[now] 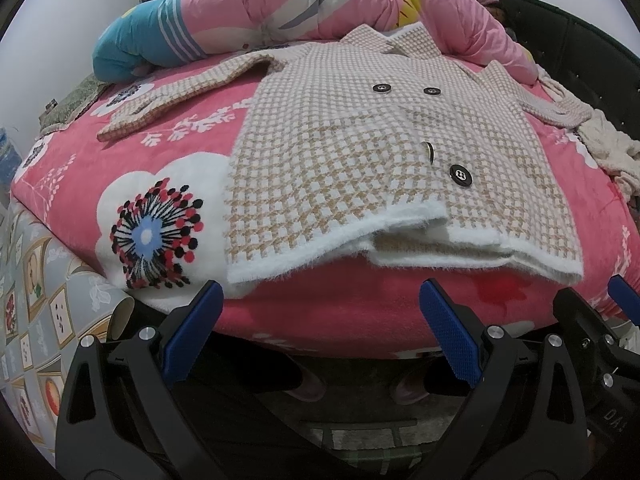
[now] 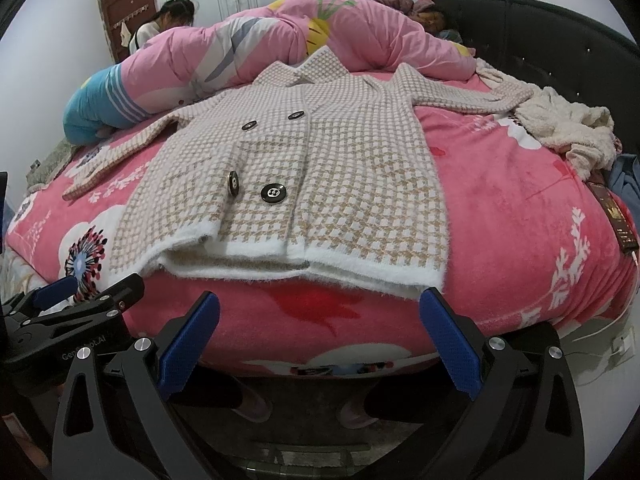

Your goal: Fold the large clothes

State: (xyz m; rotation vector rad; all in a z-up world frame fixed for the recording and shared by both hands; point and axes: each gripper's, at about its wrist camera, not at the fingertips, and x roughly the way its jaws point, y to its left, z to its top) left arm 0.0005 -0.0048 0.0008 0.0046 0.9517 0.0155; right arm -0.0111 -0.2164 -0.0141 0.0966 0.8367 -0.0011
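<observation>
A beige-and-white houndstooth coat [image 1: 360, 136] with black buttons lies flat, front up, on the pink flowered bed cover [image 1: 180, 144], hem toward me, both sleeves spread out to the sides. It also shows in the right wrist view [image 2: 320, 168]. My left gripper [image 1: 320, 316] is open and empty, just short of the bed's near edge, below the hem. My right gripper [image 2: 320, 320] is open and empty, also below the hem, to the right of the left one. The right gripper's fingers [image 1: 624, 300] show at the left wrist view's right edge.
A rolled pink quilt [image 2: 320, 36] and blue pillow [image 2: 100, 100] lie behind the coat. A cream fluffy garment [image 2: 568, 128] sits at the bed's right by the black headboard [image 2: 560, 40]. A person [image 2: 168, 20] is at the far left. Feet in slippers [image 2: 252, 404] show below.
</observation>
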